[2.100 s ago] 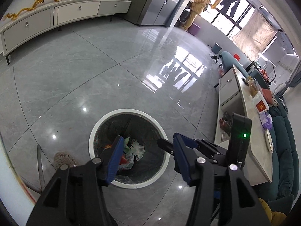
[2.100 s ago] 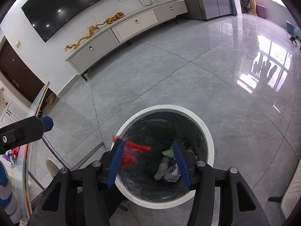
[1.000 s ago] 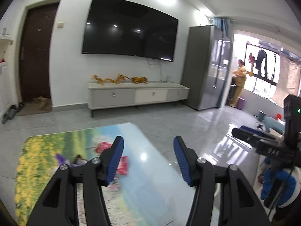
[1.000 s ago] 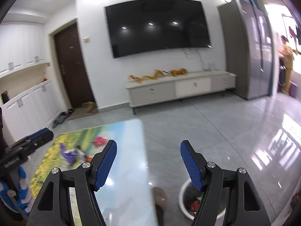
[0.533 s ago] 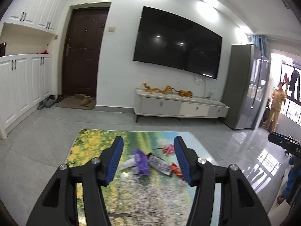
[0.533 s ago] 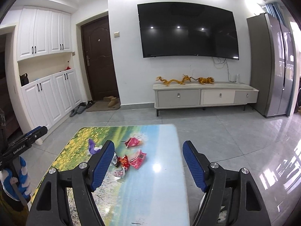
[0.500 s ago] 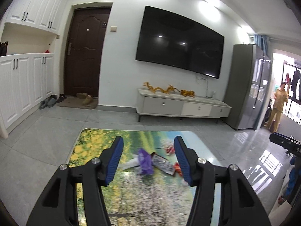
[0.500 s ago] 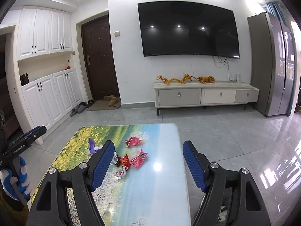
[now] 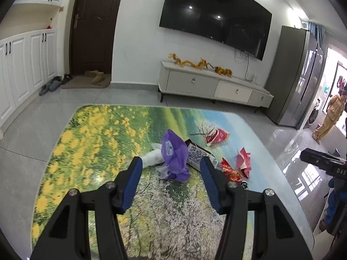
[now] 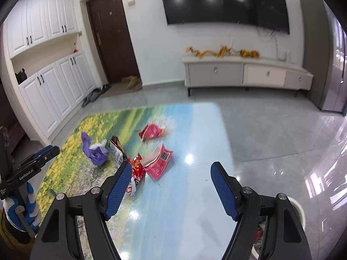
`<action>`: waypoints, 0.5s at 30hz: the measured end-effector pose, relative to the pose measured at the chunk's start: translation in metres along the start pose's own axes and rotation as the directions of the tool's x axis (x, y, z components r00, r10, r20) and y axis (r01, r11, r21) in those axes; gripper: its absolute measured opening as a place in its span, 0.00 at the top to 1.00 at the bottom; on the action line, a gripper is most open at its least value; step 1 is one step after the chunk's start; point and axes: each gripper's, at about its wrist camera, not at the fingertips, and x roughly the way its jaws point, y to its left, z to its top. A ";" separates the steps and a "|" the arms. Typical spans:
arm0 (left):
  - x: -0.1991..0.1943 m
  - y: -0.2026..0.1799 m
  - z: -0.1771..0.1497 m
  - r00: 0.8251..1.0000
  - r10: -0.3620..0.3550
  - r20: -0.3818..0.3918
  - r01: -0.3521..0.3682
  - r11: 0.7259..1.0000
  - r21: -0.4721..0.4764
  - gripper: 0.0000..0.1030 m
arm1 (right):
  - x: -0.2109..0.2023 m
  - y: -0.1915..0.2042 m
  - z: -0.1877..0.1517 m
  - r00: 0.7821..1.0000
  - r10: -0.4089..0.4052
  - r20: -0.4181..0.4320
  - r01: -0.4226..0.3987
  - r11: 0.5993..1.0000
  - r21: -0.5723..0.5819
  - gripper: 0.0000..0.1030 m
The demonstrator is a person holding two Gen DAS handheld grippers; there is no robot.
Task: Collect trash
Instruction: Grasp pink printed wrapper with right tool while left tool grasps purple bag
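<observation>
my left tongs [image 9: 171, 169] hang open and empty, the purple wrapper [image 9: 174, 155] dead ahead on the table [image 9: 91, 143], framed between the tips. my right tongs [image 10: 169, 179] gape empty too; the red wrappers [image 10: 159, 162] lie ahead, leftward, so left is nearer the purple one.

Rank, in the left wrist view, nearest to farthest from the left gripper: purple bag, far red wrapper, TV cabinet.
From the left gripper:
1. Purple bag, just ahead between the fingers.
2. Far red wrapper, beyond, to the right.
3. TV cabinet, against the wall.
</observation>
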 end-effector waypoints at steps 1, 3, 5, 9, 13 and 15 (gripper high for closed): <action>0.011 -0.001 0.001 1.000 0.000 -0.014 0.000 1.000 0.003 0.48 | 0.016 -0.001 0.001 1.000 0.008 -0.024 -0.008 1.000 0.001 0.29; 0.029 -0.003 0.002 0.999 0.006 -0.036 -0.005 1.000 0.012 0.49 | 0.038 -0.002 0.003 0.998 0.025 -0.058 -0.025 1.000 0.007 0.29; 0.048 -0.005 0.003 0.998 0.022 -0.060 -0.021 1.000 0.021 0.49 | 0.061 -0.002 0.005 0.995 0.043 -0.087 -0.042 0.999 0.019 0.29; 0.071 -0.003 0.001 0.995 0.015 -0.100 -0.014 1.000 0.010 0.59 | 0.101 -0.001 0.008 0.988 0.060 -0.140 -0.056 0.998 0.036 0.29; 0.085 0.000 -0.005 0.992 -0.013 -0.129 0.012 1.000 -0.010 0.76 | 0.134 -0.003 0.007 0.981 0.055 -0.188 -0.044 0.997 0.062 0.34; 0.085 0.000 -0.007 0.991 -0.039 -0.127 0.037 0.999 -0.018 0.81 | 0.143 -0.002 0.006 0.977 0.045 -0.210 -0.033 0.997 0.063 0.47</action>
